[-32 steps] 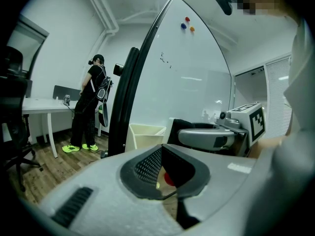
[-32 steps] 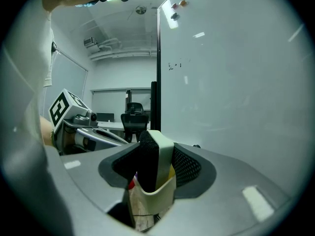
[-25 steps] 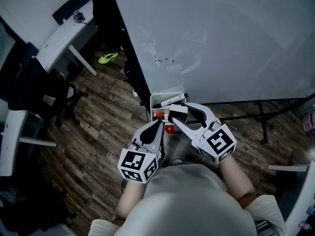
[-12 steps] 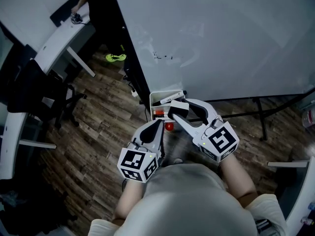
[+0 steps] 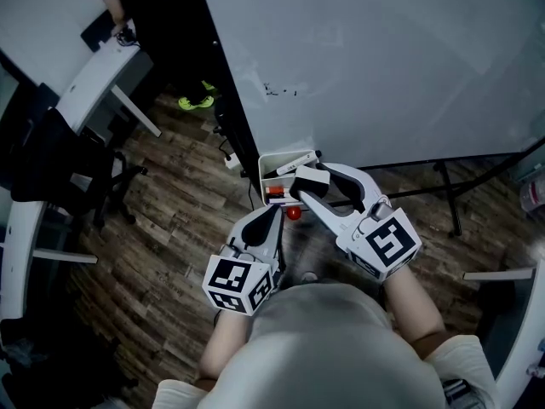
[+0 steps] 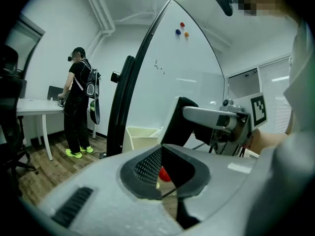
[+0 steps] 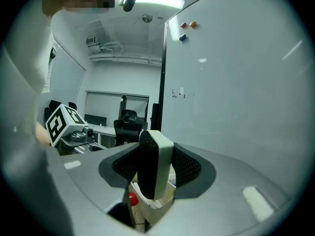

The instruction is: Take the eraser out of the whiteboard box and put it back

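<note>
Change since earlier frame: the right gripper (image 5: 313, 190) has carried the eraser higher and further out of the box; the left gripper (image 5: 272, 214) has kept its place; the person at the far counter has shifted.
Left gripper: lowest and nearest, at the wearer's waist, jaws pressed together at the tips with nothing between them (image 6: 158, 168).
Small red round object (image 5: 293, 213): just below the box, seen beyond the left jaws (image 6: 165, 175); its kind cannot be told.
Right gripper: jaws pinching the eraser across its thickness (image 7: 155, 173).
Task item: white-backed block eraser with a dark felt face (image 5: 312, 177), held on edge (image 7: 156, 161), out of the box and over its near right side.
Box: cream open-topped plastic box (image 5: 266, 164) fixed at the whiteboard's lower left corner, holding a white marker with a dark cap (image 5: 294, 162).
Whiteboard: large white board on a dark stand (image 5: 383, 66), with small round magnets (image 7: 183, 25) near its top.
Floor: dark wood planks (image 5: 170, 220).
Beyond: black office chair (image 5: 68, 160); white counter (image 5: 94, 71); person in dark clothes (image 6: 78, 102) standing at it.
</note>
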### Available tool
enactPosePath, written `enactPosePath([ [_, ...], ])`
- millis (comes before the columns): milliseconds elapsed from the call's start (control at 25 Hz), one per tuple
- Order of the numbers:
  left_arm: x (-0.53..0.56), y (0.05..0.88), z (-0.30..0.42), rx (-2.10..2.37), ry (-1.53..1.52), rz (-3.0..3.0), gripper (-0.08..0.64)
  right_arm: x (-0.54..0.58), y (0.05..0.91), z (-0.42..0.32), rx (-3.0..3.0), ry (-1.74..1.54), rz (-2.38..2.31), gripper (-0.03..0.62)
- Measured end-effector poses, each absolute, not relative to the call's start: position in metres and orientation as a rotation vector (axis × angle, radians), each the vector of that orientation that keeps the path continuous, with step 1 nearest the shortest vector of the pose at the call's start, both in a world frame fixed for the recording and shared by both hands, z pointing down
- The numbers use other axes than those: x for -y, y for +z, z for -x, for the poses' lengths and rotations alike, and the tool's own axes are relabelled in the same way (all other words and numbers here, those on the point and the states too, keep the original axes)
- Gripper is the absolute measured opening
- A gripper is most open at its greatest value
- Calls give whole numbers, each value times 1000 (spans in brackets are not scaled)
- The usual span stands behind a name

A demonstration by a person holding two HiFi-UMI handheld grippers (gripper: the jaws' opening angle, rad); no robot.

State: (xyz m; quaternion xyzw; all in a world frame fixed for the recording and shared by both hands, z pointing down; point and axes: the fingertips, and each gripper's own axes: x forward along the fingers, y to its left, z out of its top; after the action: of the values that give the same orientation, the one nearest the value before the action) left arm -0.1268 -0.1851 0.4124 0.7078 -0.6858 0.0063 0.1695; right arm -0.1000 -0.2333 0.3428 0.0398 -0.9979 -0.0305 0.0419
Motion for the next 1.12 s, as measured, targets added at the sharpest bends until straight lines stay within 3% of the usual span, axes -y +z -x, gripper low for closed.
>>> enactPosePath([
  [1120, 154, 399, 116, 1775, 41, -2192, 5, 201, 313, 62, 3079, -100, -525, 196],
])
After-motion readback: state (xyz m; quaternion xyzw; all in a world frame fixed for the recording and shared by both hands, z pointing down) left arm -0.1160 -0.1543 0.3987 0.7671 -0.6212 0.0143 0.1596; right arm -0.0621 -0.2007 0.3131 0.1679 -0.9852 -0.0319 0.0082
